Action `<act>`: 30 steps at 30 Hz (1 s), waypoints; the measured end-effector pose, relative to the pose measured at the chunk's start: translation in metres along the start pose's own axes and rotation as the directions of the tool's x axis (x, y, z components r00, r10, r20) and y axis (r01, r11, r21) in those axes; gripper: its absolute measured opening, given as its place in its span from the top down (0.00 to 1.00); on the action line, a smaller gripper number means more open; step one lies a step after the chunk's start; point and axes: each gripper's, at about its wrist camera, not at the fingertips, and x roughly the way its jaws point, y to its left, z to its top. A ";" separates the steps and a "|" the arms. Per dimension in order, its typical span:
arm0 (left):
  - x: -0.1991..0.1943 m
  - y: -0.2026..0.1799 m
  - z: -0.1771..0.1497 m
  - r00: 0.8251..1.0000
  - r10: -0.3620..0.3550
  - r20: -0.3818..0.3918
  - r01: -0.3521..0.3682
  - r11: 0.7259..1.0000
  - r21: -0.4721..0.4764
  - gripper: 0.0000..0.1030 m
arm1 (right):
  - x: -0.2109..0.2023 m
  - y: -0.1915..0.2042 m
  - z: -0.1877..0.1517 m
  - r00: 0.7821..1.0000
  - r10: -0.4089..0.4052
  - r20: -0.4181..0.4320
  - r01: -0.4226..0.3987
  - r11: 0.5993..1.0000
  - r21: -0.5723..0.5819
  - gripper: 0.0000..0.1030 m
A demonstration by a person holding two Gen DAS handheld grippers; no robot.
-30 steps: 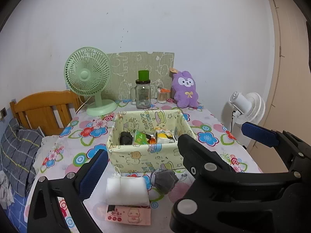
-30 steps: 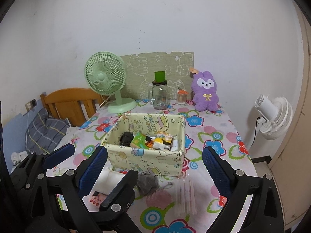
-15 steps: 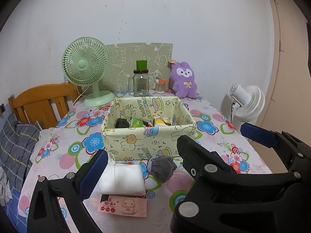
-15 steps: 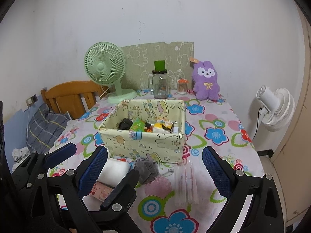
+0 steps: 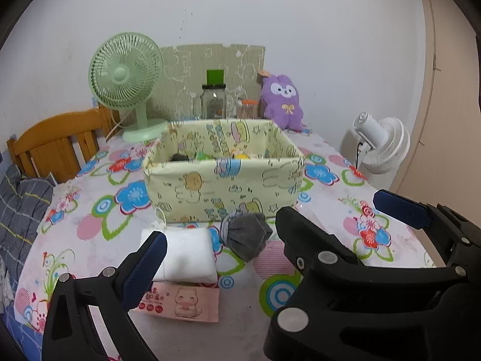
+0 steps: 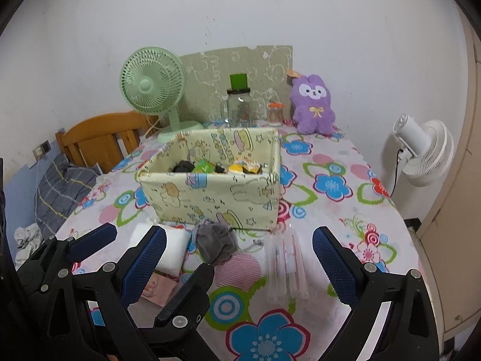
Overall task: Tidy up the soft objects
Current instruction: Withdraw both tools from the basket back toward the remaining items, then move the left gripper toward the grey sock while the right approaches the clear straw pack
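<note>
Your grey sock (image 5: 246, 235) lies bunched on the counter (image 5: 90, 228), touching the front wall of the box (image 5: 222, 180).

Just left of the sock sits a white pad (image 5: 186, 254), with a pink packet (image 5: 183, 302) in front of it; a clear bag of sticks (image 6: 285, 267) lies to the sock's right. Your left hand-held gripper (image 5: 267, 231) hangs above the pad and sock, fingers wide apart and empty. Your right hand-held gripper (image 6: 239, 251) hovers over the sock and sticks, fingers also spread and holding nothing. Behind the box stand a green fan (image 5: 126, 75), a jar (image 5: 214, 102) and a purple plush (image 5: 282, 102).
</note>
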 end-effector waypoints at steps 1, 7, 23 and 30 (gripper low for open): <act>0.002 0.000 -0.002 1.000 0.000 -0.005 0.000 1.000 0.000 0.01 | 0.003 -0.001 -0.002 1.000 -0.004 -0.006 0.004 1.000 0.005 0.04; 0.018 -0.001 -0.010 0.999 -0.001 -0.044 0.001 1.000 0.000 0.01 | 0.017 -0.005 -0.012 0.999 -0.020 -0.041 0.020 1.000 0.014 0.07; 0.052 -0.007 -0.027 0.991 -0.015 -0.131 0.017 1.000 0.008 0.01 | 0.050 -0.018 -0.030 0.992 -0.038 -0.123 0.041 0.999 0.025 0.15; 0.062 -0.007 -0.030 0.987 -0.016 -0.163 0.018 1.000 0.013 0.01 | 0.060 -0.022 -0.035 0.987 -0.050 -0.151 0.054 0.998 0.024 0.21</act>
